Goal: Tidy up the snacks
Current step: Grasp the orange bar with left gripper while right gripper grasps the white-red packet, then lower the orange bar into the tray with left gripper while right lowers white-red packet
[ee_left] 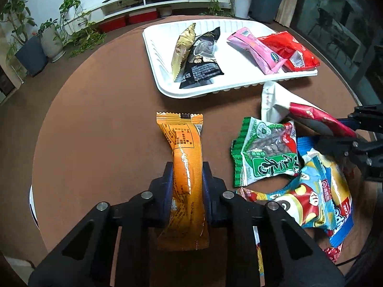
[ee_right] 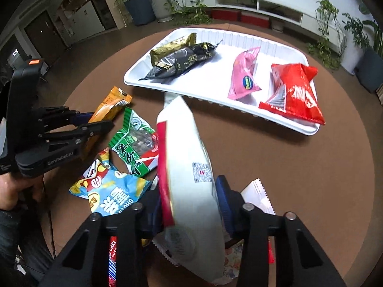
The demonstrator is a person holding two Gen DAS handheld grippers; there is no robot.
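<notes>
My left gripper [ee_left: 187,175] is shut on an orange snack bar [ee_left: 185,148] and holds it above the brown table; the bar also shows in the right wrist view [ee_right: 109,106]. My right gripper [ee_right: 189,191] is shut on a white and red snack bag [ee_right: 189,167], which also shows in the left wrist view [ee_left: 287,106]. A white tray [ee_left: 165,76] [ee_right: 239,45] holds a gold packet [ee_left: 183,45], a black packet [ee_left: 202,59], a pink packet [ee_left: 256,47] and a red packet [ee_left: 292,50].
Loose snacks lie on the round brown table [ee_left: 95,131]: a green packet [ee_left: 263,153] [ee_right: 137,143] and a blue and red bag [ee_left: 316,196] [ee_right: 112,191]. More wrappers lie under the right gripper. Beyond the table are potted plants and a white TV cabinet [ee_left: 143,2].
</notes>
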